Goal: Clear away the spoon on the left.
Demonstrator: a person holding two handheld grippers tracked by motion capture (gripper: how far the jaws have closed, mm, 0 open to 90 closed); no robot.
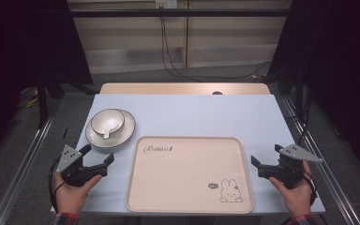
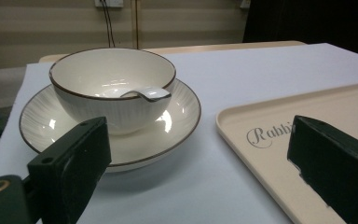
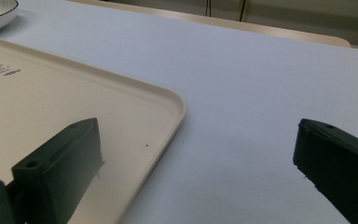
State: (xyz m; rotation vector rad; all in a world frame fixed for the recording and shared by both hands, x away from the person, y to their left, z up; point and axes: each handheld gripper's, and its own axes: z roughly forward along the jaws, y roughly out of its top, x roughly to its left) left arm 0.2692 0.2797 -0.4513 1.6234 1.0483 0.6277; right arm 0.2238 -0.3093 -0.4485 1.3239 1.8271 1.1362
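A white bowl (image 1: 107, 120) with a dark rim sits on a matching plate (image 1: 124, 133) at the table's left rear; a white spoon (image 1: 108, 131) rests in the bowl. The left gripper view has the bowl (image 2: 112, 88), plate (image 2: 182, 112) and spoon handle (image 2: 151, 94) straight ahead. A cream tray (image 1: 190, 173) printed with a rabbit lies at the centre front. My left gripper (image 1: 97, 155) is open, held left of the tray and just in front of the plate. My right gripper (image 1: 267, 157) is open beside the tray's right edge (image 3: 168, 121), with nothing between its jaws.
The pale blue table (image 1: 206, 112) ends close to both hands at the front. A wooden strip (image 1: 183, 88) runs along its far edge. Cables (image 1: 168, 56) hang down the wall behind, and metal rails (image 1: 23, 159) flank the table.
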